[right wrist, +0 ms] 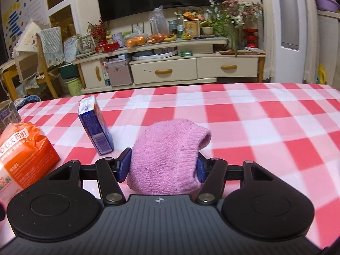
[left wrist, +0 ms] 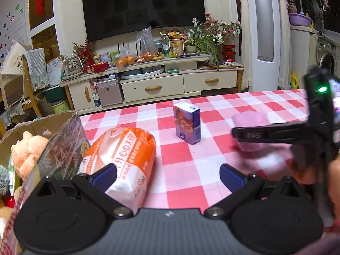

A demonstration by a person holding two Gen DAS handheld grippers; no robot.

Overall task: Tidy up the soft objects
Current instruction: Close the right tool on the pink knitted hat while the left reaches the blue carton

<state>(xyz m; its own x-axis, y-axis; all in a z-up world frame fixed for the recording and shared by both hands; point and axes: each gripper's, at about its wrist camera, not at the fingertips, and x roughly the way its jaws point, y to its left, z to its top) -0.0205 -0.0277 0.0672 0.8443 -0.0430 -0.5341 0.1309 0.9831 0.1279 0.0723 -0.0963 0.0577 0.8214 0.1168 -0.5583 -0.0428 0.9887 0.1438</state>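
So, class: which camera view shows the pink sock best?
The right wrist view: the pink sock fills the middle, squeezed between the right gripper pads. The left wrist view shows it only small, blurred and partly hidden by that gripper.

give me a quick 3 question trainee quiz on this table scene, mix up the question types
1. True or false: the right gripper has its pads pressed on the pink knitted sock.
2. Which thing stands upright on the checked tablecloth? A) the orange bag B) the purple carton C) the cardboard box
3. Fill in: the left gripper is ____, with nothing clamped between its pads.

Key
1. True: the sock sits squeezed between both blue pads.
2. B: the carton stands on end; the bag lies on its side; the cardboard box of plush toys is at the table's left edge.
3. open
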